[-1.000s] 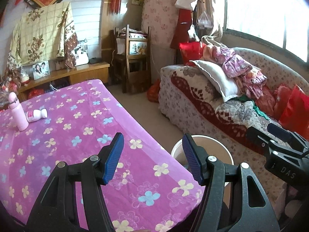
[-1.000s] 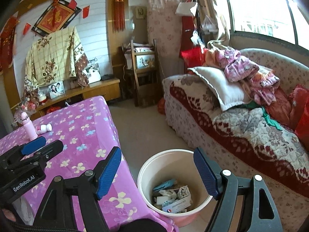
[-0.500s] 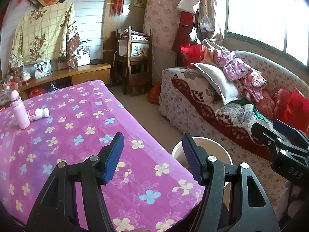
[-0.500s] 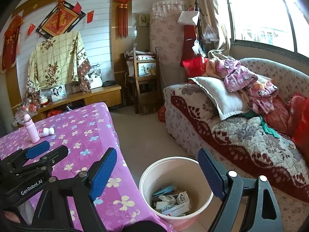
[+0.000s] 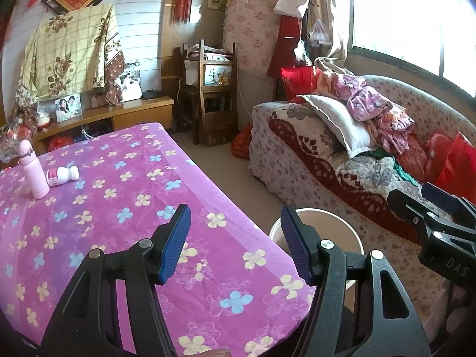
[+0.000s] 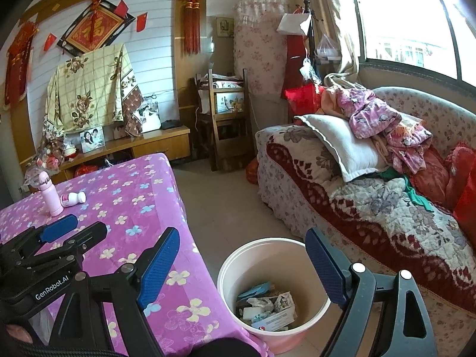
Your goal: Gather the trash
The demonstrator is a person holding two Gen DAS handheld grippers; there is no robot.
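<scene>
A white bucket (image 6: 267, 253) stands on the floor by the table corner, with several paper and wrapper scraps (image 6: 264, 306) inside; its rim shows in the left wrist view (image 5: 321, 217). My right gripper (image 6: 242, 257) is open and empty above the bucket. My left gripper (image 5: 235, 235) is open and empty over the near edge of the purple flowered table (image 5: 119, 184). At the table's far left, a small white bottle (image 5: 62, 175) lies on its side beside an upright pink bottle (image 5: 32, 172); both show in the right wrist view too (image 6: 73, 199).
A sofa (image 6: 372, 208) piled with a pillow and clothes lines the right side under the window. A wooden chair (image 6: 226, 119) and a low cabinet (image 6: 142, 145) stand against the back wall. Bare floor (image 6: 232, 202) lies between table and sofa.
Both grippers have risen and tilted back slightly, so the table and bucket sit lower in view. Both stay open and empty.
</scene>
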